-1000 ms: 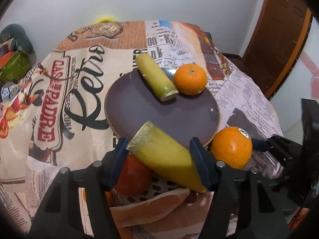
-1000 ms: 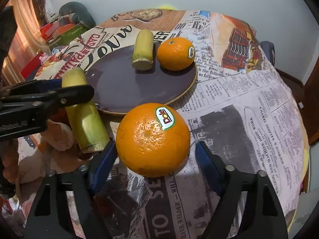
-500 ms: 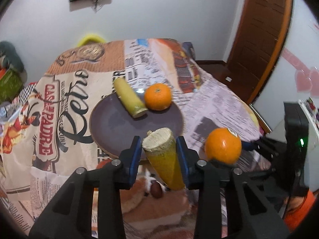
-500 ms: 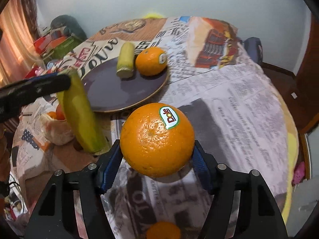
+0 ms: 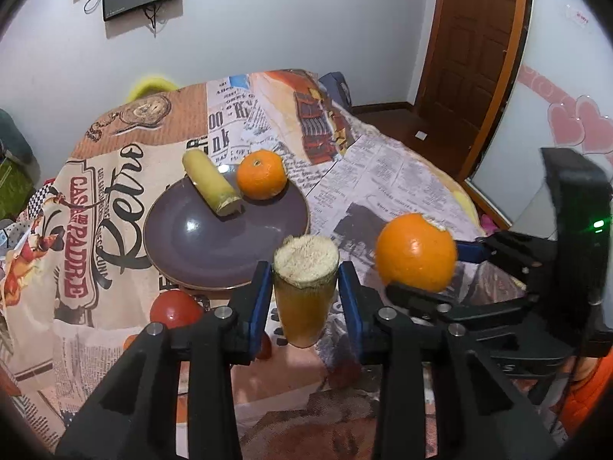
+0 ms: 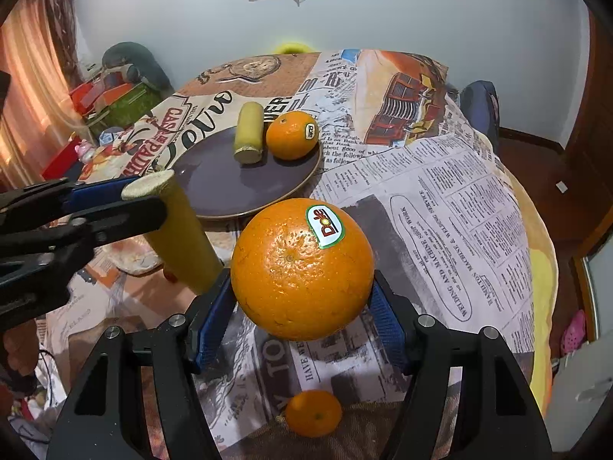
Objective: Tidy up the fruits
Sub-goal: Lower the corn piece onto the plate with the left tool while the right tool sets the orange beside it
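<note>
While the left gripper (image 5: 305, 291) pinches a yellow sugarcane piece (image 5: 304, 287), the right gripper (image 6: 302, 299) clamps a stickered orange (image 6: 302, 268). Both hang above the newspaper-print tablecloth (image 6: 440, 199).

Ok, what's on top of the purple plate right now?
On the purple plate lie one yellow-green cane piece and one stickered orange, side by side at its far edge. The rest is bare, though the left gripper's held piece covers the near rim.
</note>
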`<state>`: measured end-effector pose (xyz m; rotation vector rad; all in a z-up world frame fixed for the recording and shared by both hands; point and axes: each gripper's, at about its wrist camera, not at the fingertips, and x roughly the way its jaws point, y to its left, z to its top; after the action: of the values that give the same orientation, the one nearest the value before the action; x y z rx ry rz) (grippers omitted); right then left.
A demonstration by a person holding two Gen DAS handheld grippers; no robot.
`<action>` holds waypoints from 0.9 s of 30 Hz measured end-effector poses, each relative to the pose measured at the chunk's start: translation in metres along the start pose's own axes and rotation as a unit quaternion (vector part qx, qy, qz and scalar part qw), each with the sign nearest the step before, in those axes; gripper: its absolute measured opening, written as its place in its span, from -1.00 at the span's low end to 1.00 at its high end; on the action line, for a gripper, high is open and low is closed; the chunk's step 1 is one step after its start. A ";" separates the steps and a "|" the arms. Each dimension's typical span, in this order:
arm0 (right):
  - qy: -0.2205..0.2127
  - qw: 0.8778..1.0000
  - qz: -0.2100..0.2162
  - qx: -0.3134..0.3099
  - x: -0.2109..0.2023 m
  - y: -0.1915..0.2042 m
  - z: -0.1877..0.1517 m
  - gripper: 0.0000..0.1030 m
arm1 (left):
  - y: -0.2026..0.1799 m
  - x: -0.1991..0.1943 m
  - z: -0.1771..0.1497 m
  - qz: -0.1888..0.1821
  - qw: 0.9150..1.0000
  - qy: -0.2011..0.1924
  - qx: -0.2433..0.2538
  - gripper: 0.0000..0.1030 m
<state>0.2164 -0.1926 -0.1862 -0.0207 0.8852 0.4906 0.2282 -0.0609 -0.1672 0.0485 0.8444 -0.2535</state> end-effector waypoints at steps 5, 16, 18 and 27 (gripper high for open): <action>0.002 1.000 -0.004 0.009 -0.001 -0.005 -0.002 0.26 | 0.006 0.003 0.000 -0.001 1.000 -0.005 -0.011 -0.32; -0.011 1.000 -0.013 0.007 -0.009 -0.006 0.006 0.26 | 0.016 -0.012 0.005 0.008 0.999 -0.020 -0.033 -0.33; -0.015 1.000 -0.014 0.005 -0.011 -0.004 0.010 0.26 | 0.020 -0.020 0.009 0.012 0.999 -0.031 -0.035 -0.33; -0.044 0.999 -0.011 -0.008 -0.018 0.009 0.034 0.26 | 0.046 -0.045 0.027 0.031 0.996 -0.064 -0.046 -0.32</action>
<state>0.2283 -0.1848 -0.1497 -0.0230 0.7936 0.4756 0.2303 -0.0112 -0.1179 -0.0274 0.7255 -0.1582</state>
